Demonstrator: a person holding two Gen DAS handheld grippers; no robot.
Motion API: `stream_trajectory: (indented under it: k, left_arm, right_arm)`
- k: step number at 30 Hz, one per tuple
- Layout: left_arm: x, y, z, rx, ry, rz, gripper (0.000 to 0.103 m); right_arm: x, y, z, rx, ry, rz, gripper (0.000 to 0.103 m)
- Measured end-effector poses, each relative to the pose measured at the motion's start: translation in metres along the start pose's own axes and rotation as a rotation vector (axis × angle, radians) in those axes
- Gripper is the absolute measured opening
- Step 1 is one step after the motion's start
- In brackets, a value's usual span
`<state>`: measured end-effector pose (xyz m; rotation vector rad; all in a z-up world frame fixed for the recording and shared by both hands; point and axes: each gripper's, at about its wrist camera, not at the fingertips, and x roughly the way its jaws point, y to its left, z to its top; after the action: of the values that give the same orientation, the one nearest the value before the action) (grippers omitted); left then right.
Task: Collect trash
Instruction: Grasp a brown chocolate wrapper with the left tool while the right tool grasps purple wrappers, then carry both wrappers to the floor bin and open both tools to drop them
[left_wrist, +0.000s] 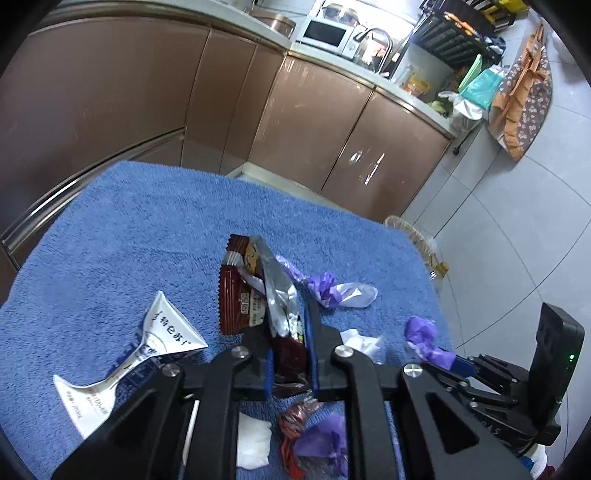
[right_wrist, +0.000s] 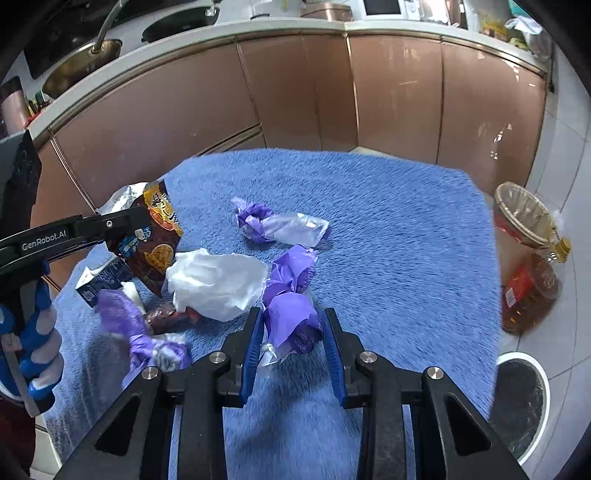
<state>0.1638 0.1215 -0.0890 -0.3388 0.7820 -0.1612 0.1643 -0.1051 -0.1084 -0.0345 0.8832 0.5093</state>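
Note:
Trash lies scattered on a blue towel (left_wrist: 147, 229) (right_wrist: 388, 221). My left gripper (left_wrist: 290, 321) (right_wrist: 142, 218) is shut on a dark red snack wrapper (left_wrist: 240, 291) (right_wrist: 159, 240) with a silver foil lining, lifted off the towel. A crushed white milk carton (left_wrist: 147, 350) lies to its left. My right gripper (right_wrist: 291, 312) (left_wrist: 460, 363) is shut on a crumpled purple wrapper (right_wrist: 291, 317) (left_wrist: 421, 334), with both pads against its sides. A white tissue (right_wrist: 218, 284), another purple wrapper (right_wrist: 258, 221) and a purple glove (right_wrist: 125, 317) lie nearby.
A wicker bin (right_wrist: 524, 214) (left_wrist: 406, 229) lined with plastic stands on the floor right of the towel, next to an oil bottle (right_wrist: 528, 291). A white round container (right_wrist: 521, 402) stands nearer. Brown kitchen cabinets (right_wrist: 332, 92) run behind. A gloved hand (right_wrist: 33, 332) holds the left gripper.

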Motion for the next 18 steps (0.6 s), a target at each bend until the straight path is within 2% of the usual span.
stream_trajectory:
  k: [18]
  left_arm:
    - [-0.104, -0.032, 0.001, 0.065, -0.153, -0.017, 0.012]
  right_arm:
    - [-0.114, 0.020, -0.018, 0.000, -0.192, -0.038, 0.030]
